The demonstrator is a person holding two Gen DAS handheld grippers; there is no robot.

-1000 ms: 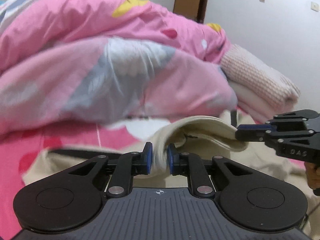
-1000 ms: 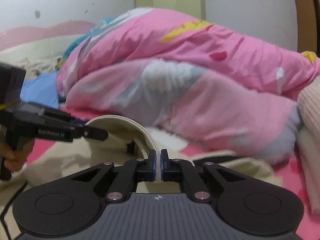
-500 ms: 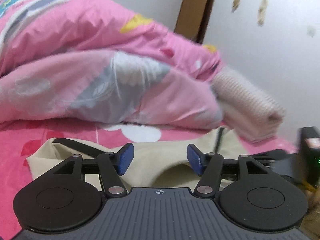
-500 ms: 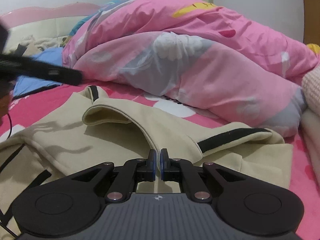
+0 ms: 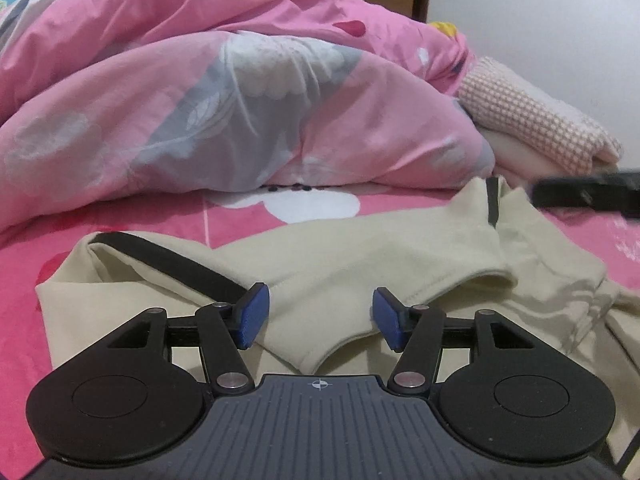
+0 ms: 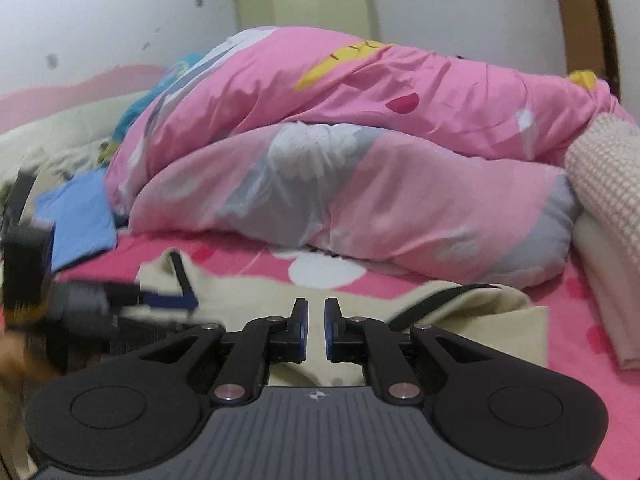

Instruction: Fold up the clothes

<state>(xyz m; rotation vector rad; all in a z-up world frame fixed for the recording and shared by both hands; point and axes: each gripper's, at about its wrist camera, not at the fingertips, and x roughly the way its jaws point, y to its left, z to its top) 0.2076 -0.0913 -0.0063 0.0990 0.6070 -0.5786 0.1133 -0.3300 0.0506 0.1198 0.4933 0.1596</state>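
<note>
No legible writing on beige garment (image 5: 360,256)

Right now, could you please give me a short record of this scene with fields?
Surface: pink bed sheet
Garment: beige garment with black trim, lying crumpled on the sheet
Left tool: open wide over the garment, holding nothing
Right tool: jaws a narrow gap apart, no cloth visible between them
Behind: pink duvet, folded waffle blanket
</note>
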